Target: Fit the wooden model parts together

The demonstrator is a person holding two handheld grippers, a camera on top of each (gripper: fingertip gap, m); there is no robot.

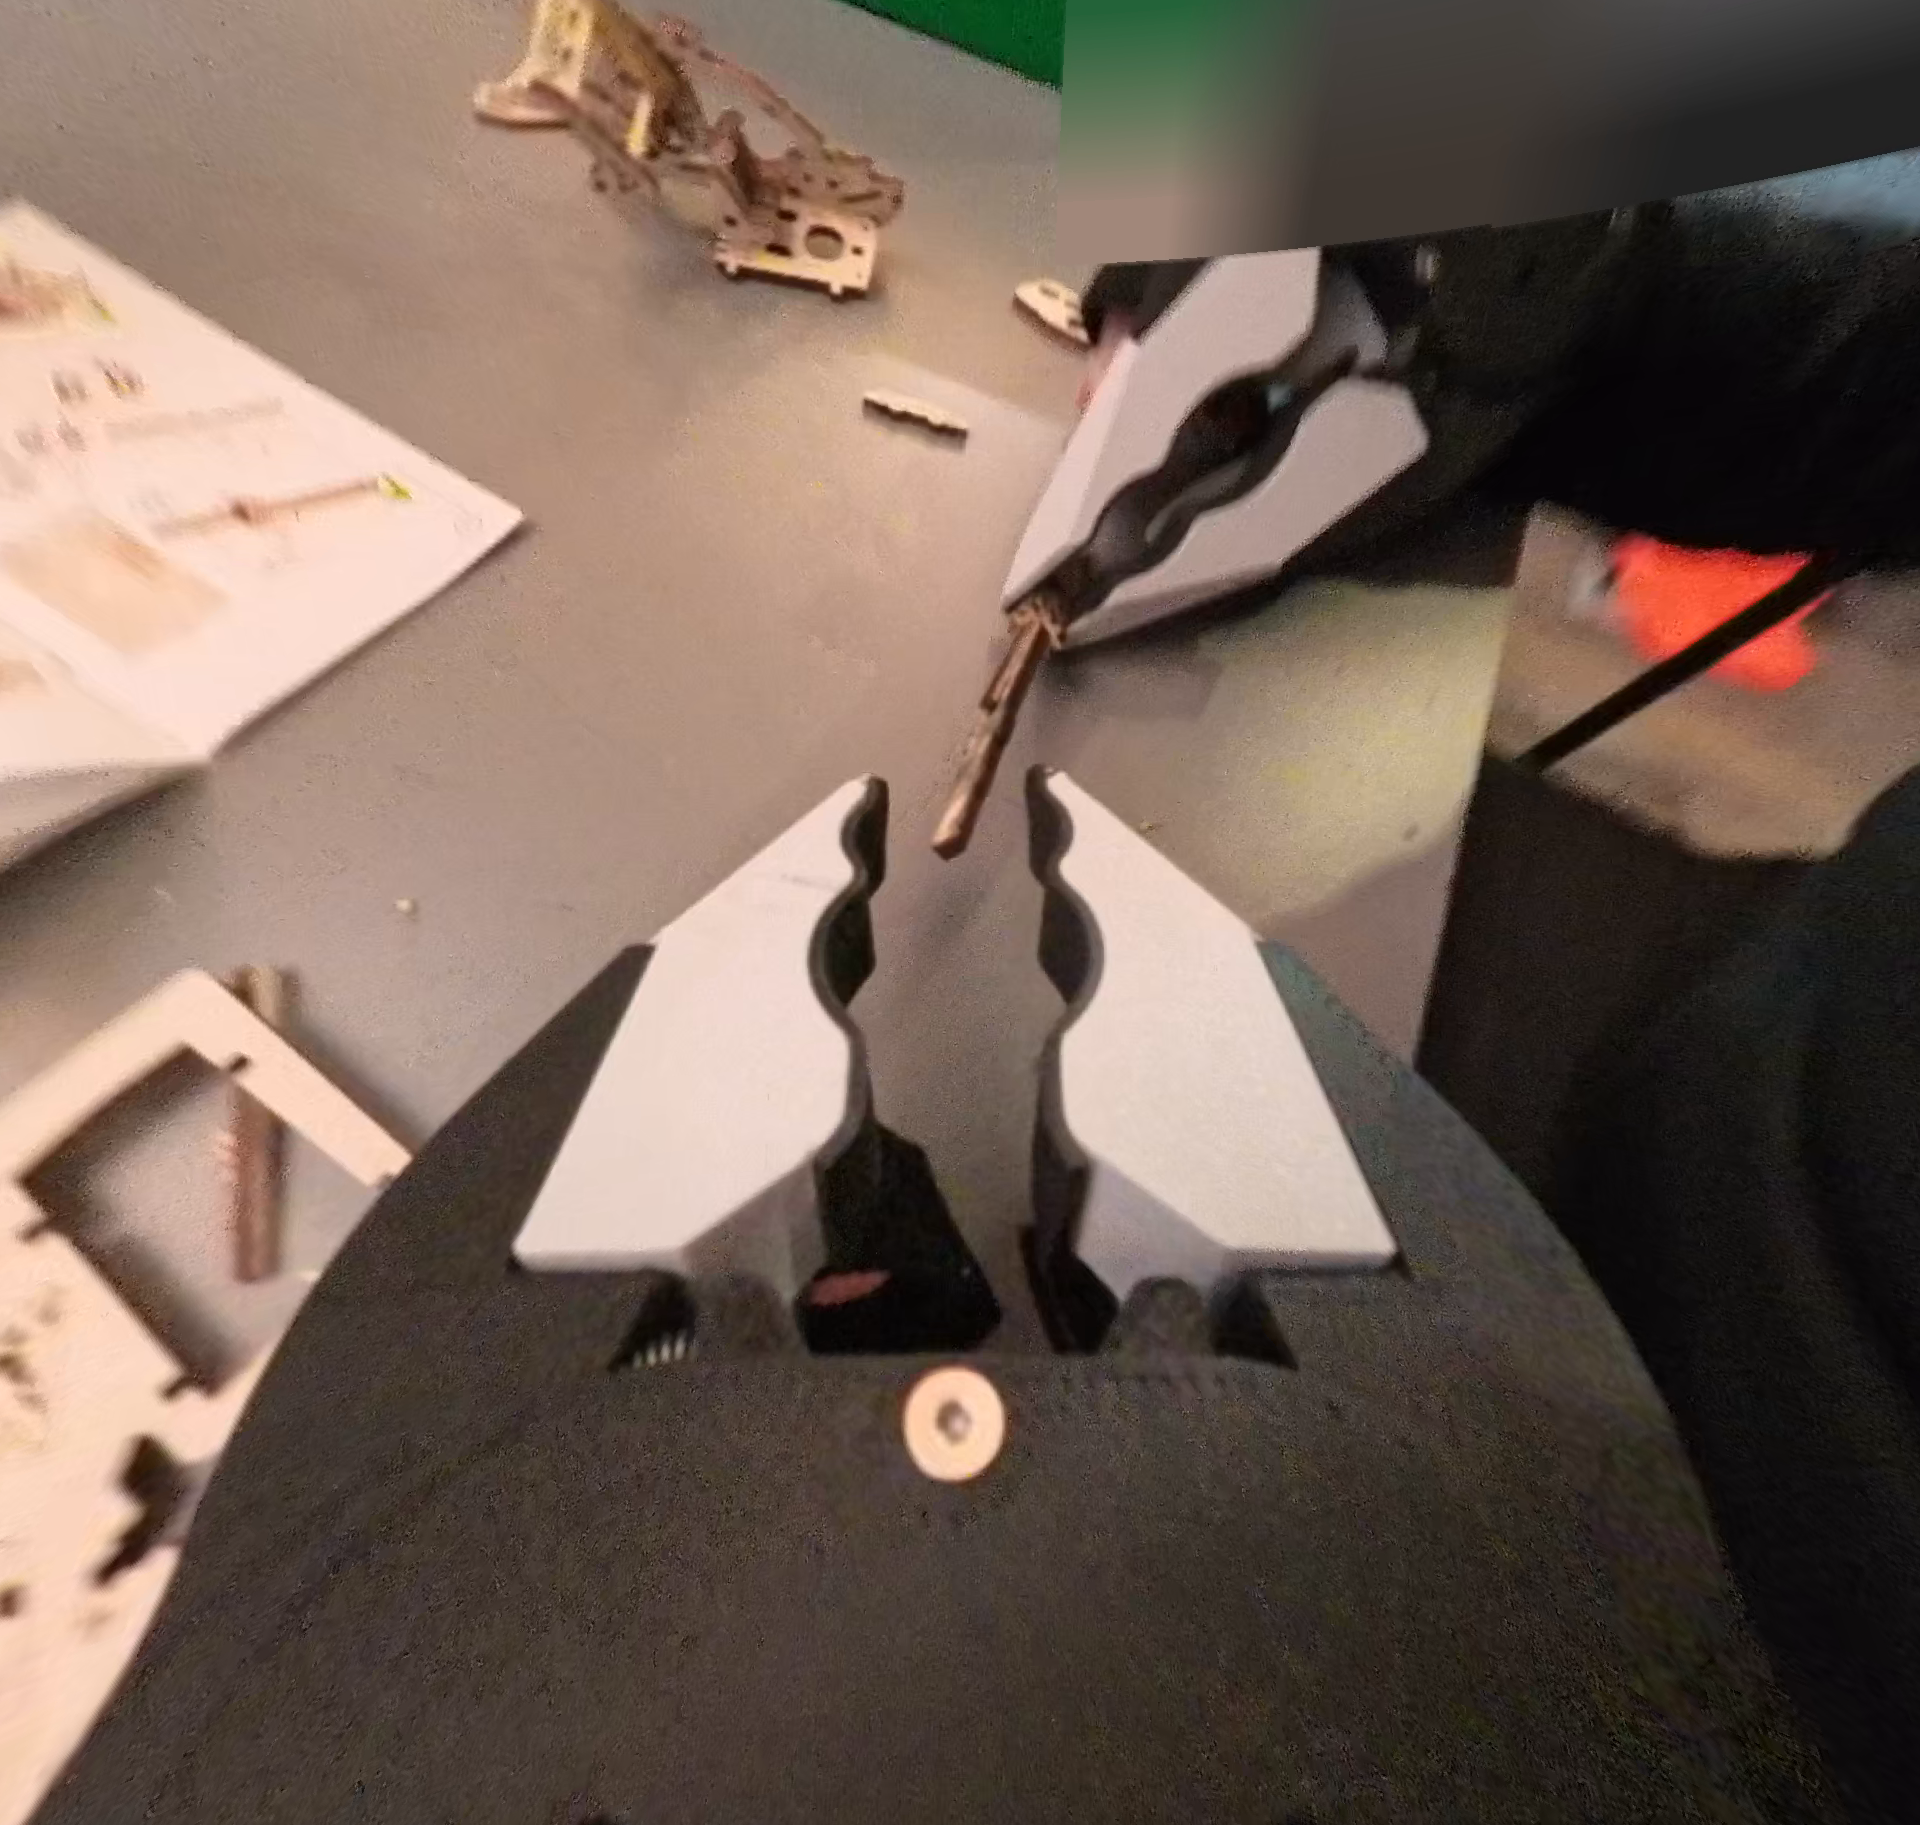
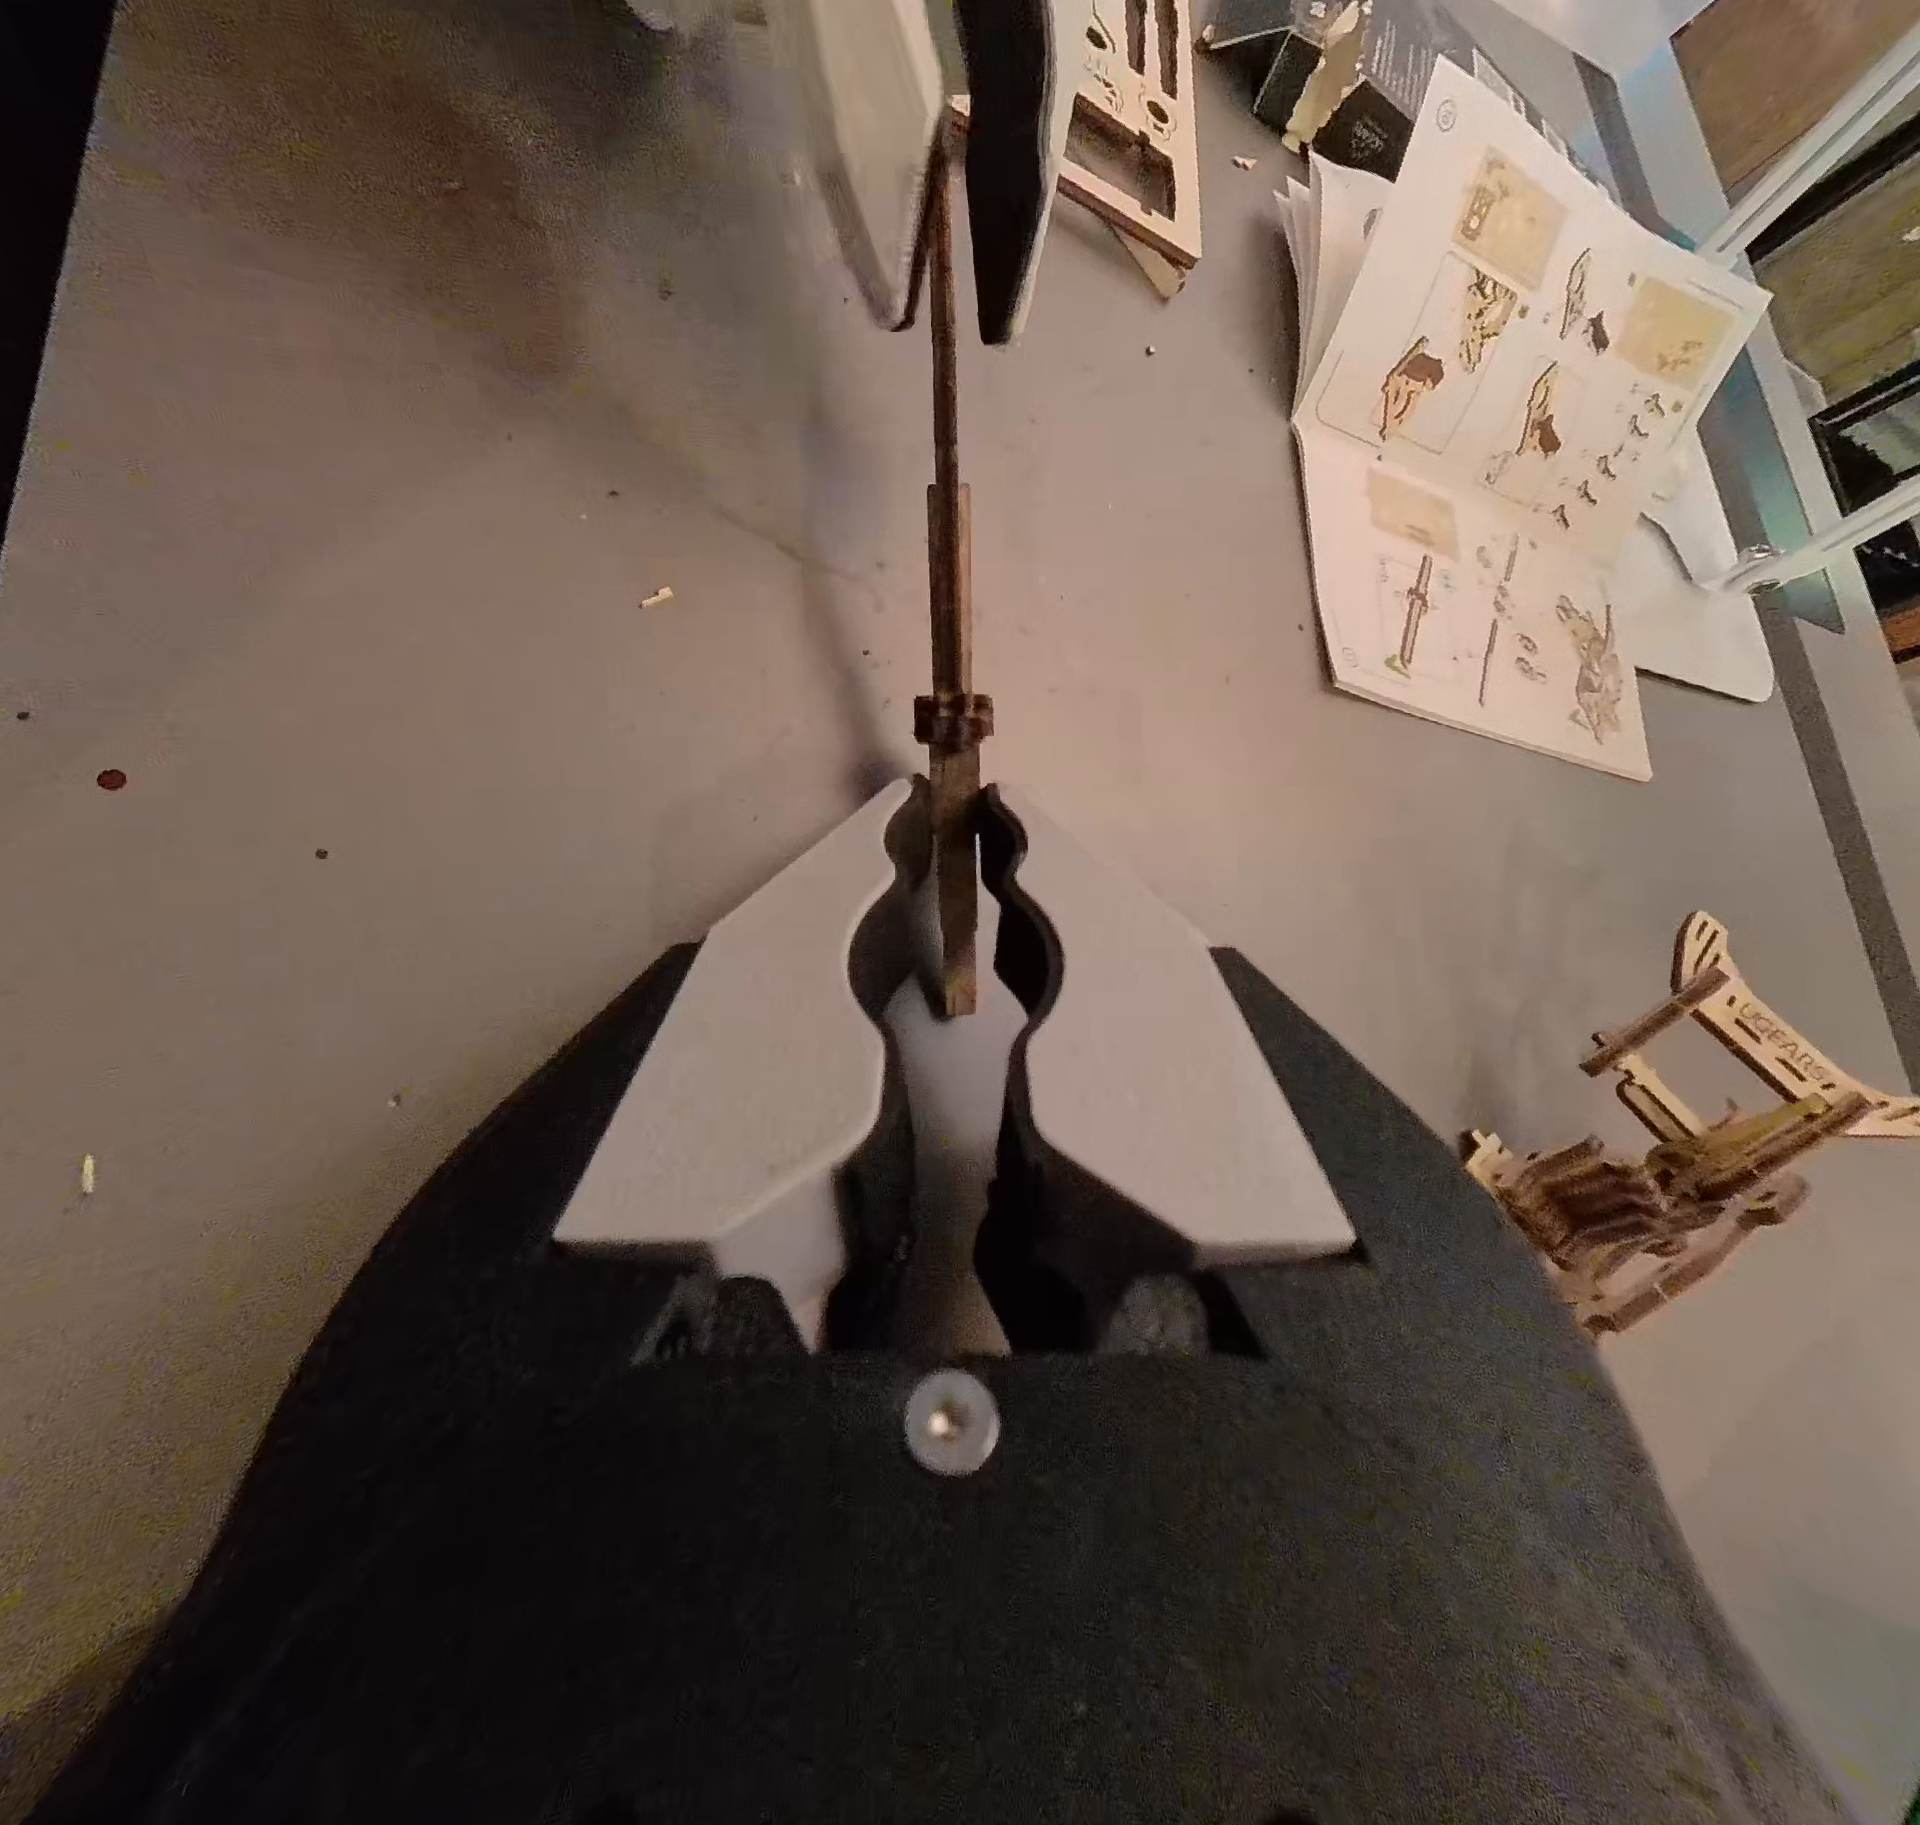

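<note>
My right gripper (image 2: 951,799) is shut on a thin brown wooden stick (image 2: 948,570) with a small toothed collar (image 2: 952,717) just past the fingertips. The stick points forward, above the grey table. Its far tip lies between the fingers of my left gripper (image 2: 948,326), which comes in from the top. In the left wrist view my left gripper (image 1: 956,799) is open, and the stick's tip (image 1: 966,799) sits in the gap without touching either finger. The right gripper (image 1: 1039,601) reaches in from the upper right.
A partly built wooden model (image 1: 707,134) (image 2: 1683,1152) stands on the table (image 1: 623,632). An open instruction booklet (image 1: 156,487) (image 2: 1486,445), a punched-out wooden sheet (image 1: 156,1204) (image 2: 1132,113), a dark box (image 2: 1340,30) and two small loose wooden pieces (image 1: 914,414) (image 1: 1049,310) lie around.
</note>
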